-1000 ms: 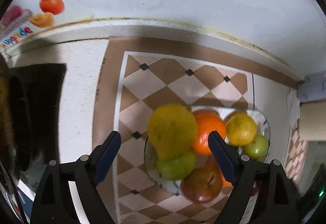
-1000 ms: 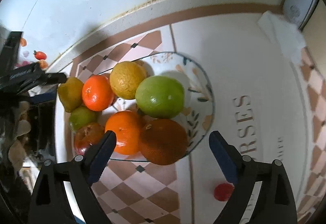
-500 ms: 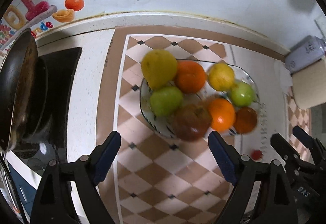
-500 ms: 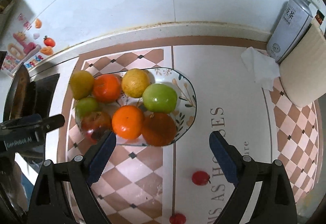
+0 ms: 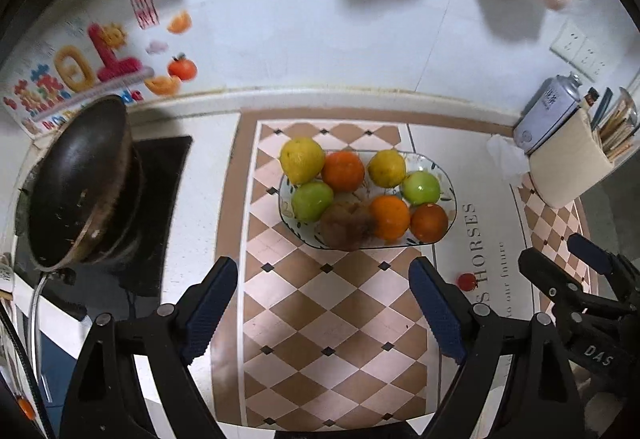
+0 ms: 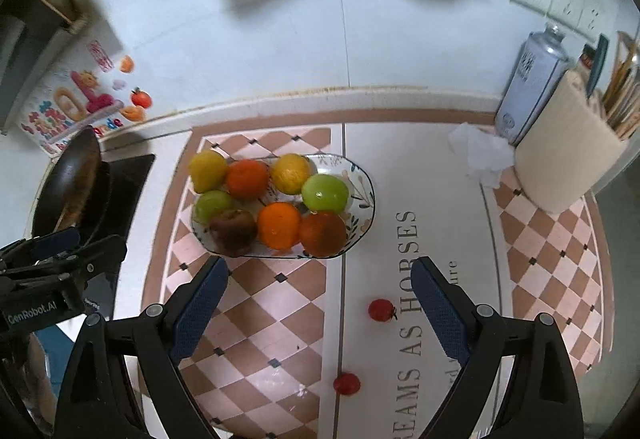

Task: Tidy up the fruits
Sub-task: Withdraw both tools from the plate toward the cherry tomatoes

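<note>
A patterned oval plate (image 5: 447,195) (image 6: 362,175) on the checkered mat holds several fruits: a yellow pear (image 5: 301,159), oranges (image 5: 343,171), green apples (image 5: 421,187), a dark brownish apple (image 5: 346,225) (image 6: 233,232). Two small red cherry tomatoes lie loose on the mat, one (image 6: 381,310) close in front of the plate and one (image 6: 346,384) nearer me; the first also shows in the left wrist view (image 5: 467,281). My left gripper (image 5: 324,313) is open and empty, held above the mat short of the plate. My right gripper (image 6: 319,309) is open and empty, above the tomatoes.
A black wok (image 5: 76,183) sits on a stove at the left. A crumpled tissue (image 6: 482,155), a spray can (image 6: 532,79) and a cream utensil holder (image 6: 568,155) stand at the right by the tiled wall.
Both grippers have pulled back and up from the plate. The fruits look smaller and more of the counter, the wok and the tomatoes shows. Both stay open.
</note>
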Motion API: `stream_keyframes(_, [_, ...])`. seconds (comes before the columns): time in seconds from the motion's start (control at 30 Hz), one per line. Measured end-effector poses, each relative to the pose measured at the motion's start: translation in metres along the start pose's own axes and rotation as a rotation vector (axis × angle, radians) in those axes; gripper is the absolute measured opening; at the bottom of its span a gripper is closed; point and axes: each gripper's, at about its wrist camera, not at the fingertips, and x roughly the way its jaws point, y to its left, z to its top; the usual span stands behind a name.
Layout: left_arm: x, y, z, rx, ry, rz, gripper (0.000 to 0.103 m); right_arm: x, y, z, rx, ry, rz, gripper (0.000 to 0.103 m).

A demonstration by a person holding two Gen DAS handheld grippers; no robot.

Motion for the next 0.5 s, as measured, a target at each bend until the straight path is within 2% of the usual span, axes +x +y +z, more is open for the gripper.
stream_keyframes(0.2, [-0.038,-0.003,-0.017,-0.001,-0.059,-0.021,0.088,-0.051,0.009,-0.015,-0.009,-0.071,0.004,0.095])
stream_keyframes(0.5, [-0.087,-0.005,-0.038,0.014,-0.157,0.006,0.088,-0.107,0.019,-0.037,-0.012,-0.152,0.015,0.095])
